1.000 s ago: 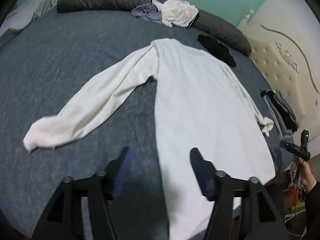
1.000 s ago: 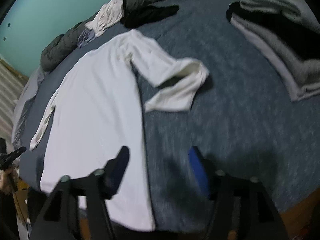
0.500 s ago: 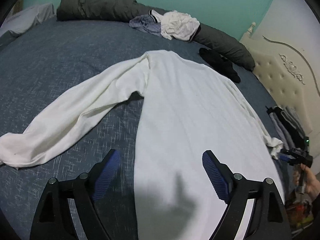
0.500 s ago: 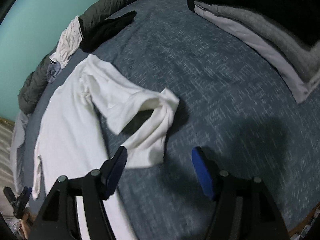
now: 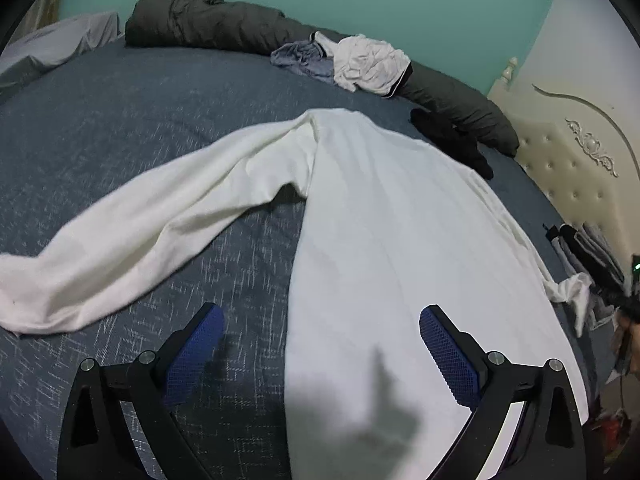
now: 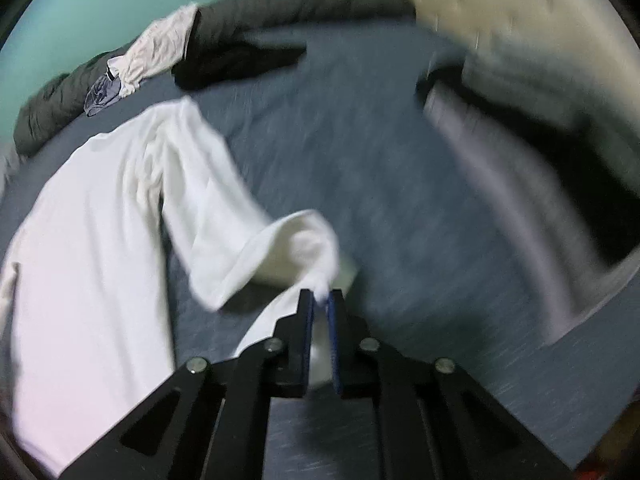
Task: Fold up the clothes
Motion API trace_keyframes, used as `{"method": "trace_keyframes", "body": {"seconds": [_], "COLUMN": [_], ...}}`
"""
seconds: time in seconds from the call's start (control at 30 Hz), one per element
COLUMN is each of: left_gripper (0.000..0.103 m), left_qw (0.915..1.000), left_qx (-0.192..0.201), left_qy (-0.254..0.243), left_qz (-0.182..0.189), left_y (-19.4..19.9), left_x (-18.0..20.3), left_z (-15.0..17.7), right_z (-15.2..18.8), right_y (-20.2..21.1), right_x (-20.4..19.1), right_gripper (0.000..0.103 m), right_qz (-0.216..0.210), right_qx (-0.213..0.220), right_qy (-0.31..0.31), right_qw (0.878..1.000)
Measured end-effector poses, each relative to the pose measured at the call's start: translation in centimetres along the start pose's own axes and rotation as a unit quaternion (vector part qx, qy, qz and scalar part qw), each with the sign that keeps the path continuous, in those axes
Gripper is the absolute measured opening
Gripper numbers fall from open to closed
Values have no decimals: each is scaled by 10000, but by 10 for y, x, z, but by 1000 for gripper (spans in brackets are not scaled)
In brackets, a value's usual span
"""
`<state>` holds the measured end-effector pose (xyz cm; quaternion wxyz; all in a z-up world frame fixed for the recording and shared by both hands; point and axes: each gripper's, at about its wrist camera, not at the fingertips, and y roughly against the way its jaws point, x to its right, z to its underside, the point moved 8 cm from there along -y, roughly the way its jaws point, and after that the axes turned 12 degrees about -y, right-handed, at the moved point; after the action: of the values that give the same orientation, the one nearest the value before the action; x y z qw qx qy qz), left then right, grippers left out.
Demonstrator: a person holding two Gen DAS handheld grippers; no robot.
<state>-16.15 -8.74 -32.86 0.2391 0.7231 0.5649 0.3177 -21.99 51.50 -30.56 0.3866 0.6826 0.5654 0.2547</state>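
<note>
A white long-sleeved shirt [image 5: 380, 240] lies flat on the blue-grey bed [image 5: 120, 120], hem toward me. Its left sleeve [image 5: 140, 232] stretches out to the left. My left gripper [image 5: 320, 310] hovers over the shirt's lower left edge, its jaws opening wide, with one finger over the bedcover, the other over the cloth, and nothing gripped. In the blurred right wrist view my right gripper [image 6: 320, 296] is shut on the end of the right sleeve [image 6: 224, 216], which lifts off the bed beside the shirt's body [image 6: 92, 240].
A dark grey rolled duvet [image 5: 208, 24] runs along the far side with a crumpled white garment [image 5: 368, 64] and a bluish one [image 5: 300, 58] on it. A black garment [image 5: 452, 136] lies near the collar. A folded stack [image 6: 520, 184] sits by the cream headboard [image 5: 580, 152].
My left gripper sank toward the hem and spread its jaws. My right gripper moved onto the folded-back right sleeve, closed on its end and started lifting it.
</note>
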Motion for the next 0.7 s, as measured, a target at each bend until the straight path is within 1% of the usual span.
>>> {"method": "trace_keyframes", "body": {"seconds": [0.1, 0.13, 0.23, 0.27, 0.33, 0.37, 0.4, 0.5, 0.57, 0.6, 0.63, 0.7], "left_gripper": [101, 101, 101, 101, 101, 101, 101, 101, 101, 101, 101, 101], "left_qw": [10000, 10000, 10000, 10000, 10000, 10000, 10000, 10000, 9999, 9999, 9999, 9999], "left_qx": [12, 17, 33, 31, 22, 17, 5, -23, -21, -19, -18, -40], "left_qy": [68, 82, 57, 39, 9, 9, 9, -16, -27, -31, -35, -32], "left_qz": [7, 33, 60, 63, 73, 76, 86, 94, 98, 96, 95, 87], "left_y": [0, 0, 1, 0, 0, -1, -1, -3, -3, -4, -4, -5], "left_x": [-1, 0, 2, 3, 4, 4, 5, 7, 8, 8, 8, 8], "left_z": [2, 2, 2, 2, 3, 4, 5, 6, 6, 6, 6, 7], "right_z": [-21, -24, -21, -15, -4, 0, 3, 14, 25, 30, 36, 42], "right_y": [21, 23, 16, 10, 4, 2, 0, -6, -16, -21, -26, -30], "right_x": [10, 13, 22, 24, 26, 30, 37, 70, 84, 91, 98, 102], "right_gripper": [5, 5, 5, 5, 5, 5, 5, 8, 16, 26, 39, 53], "right_qz": [412, 504, 691, 611, 351, 314, 318, 375, 255, 182, 109, -66], "right_qx": [436, 472, 268, 97, -114, -136, -134, -245, -479, -604, -729, -747], "right_qy": [253, 305, 412, 411, 294, 177, 42, -686, -1088, -1287, -1484, -1703], "right_qw": [9979, 9971, 9964, 9972, 9989, 9993, 9994, 9966, 9926, 9897, 9862, 9825]}}
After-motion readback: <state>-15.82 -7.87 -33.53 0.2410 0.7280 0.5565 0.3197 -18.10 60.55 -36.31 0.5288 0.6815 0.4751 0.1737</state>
